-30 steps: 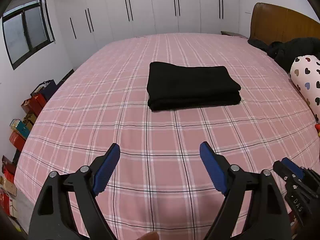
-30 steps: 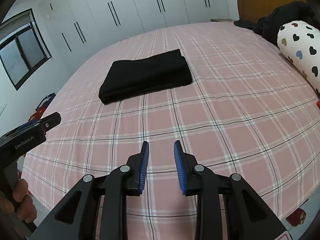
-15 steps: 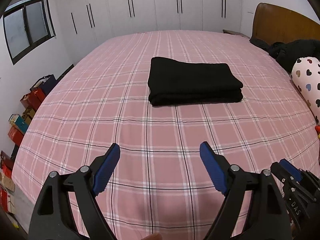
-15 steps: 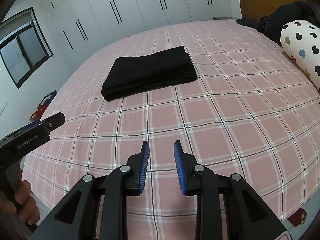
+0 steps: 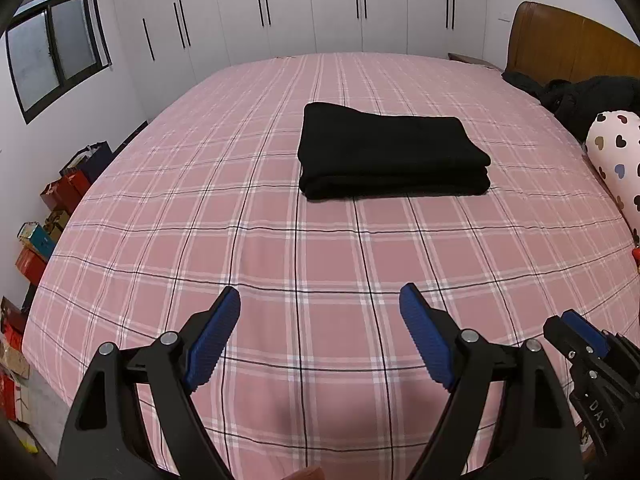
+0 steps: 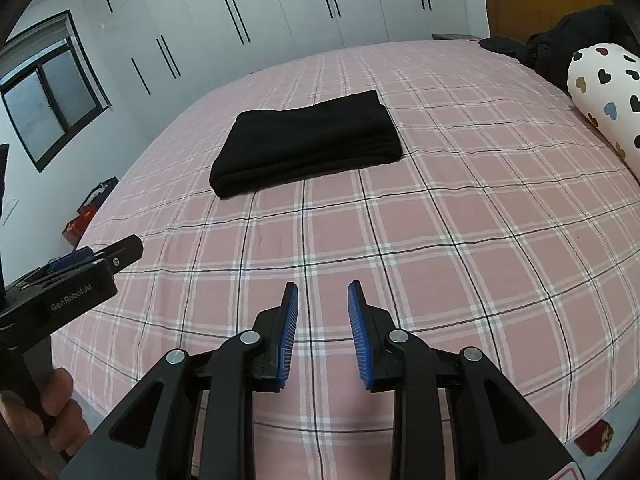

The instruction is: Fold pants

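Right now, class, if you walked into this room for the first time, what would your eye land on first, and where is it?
The black folded pants stand out first, lying alone in the middle of the pink plaid bed. Next comes the heart-print pillow at the bed's right edge, beside a dark heap of clothes at the wooden headboard. Nearest the camera, both tools hang empty over the bed's near edge, the left tool wide, the right tool narrow.

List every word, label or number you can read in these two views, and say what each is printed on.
"GenRobot.AI": side of the left tongs, seen from the right wrist.
"DAS": body of the right tongs, seen from the left wrist; perhaps part of a longer word.
Print on the boxes by the wall: too small to read.
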Demonstrator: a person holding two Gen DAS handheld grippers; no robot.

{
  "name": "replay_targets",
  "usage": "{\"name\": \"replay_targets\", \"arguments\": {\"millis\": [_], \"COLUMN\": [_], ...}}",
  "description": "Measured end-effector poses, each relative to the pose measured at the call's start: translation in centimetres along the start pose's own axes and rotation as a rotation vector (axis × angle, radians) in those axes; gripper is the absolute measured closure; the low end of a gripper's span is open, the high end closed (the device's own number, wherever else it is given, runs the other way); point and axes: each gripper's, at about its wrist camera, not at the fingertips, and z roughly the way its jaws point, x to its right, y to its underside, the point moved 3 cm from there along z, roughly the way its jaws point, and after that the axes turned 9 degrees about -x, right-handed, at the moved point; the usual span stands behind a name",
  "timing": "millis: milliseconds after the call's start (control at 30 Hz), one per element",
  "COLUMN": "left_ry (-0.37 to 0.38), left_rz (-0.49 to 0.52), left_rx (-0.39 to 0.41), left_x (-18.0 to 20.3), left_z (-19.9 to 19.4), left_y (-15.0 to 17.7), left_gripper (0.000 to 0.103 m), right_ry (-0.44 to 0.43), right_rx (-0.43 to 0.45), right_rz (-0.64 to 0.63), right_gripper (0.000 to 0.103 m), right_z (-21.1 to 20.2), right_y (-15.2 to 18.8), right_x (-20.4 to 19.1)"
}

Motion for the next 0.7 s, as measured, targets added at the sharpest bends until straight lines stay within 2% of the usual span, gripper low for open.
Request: {"name": "replay_targets", "arguments": {"millis": [567,700], "left_ry": [0.001,0.039], "left_rz": [0.021,0.024], "left_rx": [-0.004,0.007], "left_x": [0.37,0.61], "left_z": [0.13,0.00], "left_y": [0.34,0.42], "left_gripper": [0.023,0.019], "right_ry": [-0.004,-0.006], "right_rx": [-0.006,-0.008], "right_rz": [-0.005,-0.004], "right_gripper": [0.077,0.077], "right_z": [0.12,0.16], "right_y": [-0.02,-0.01], "right_x": [-0.18,-0.18]}}
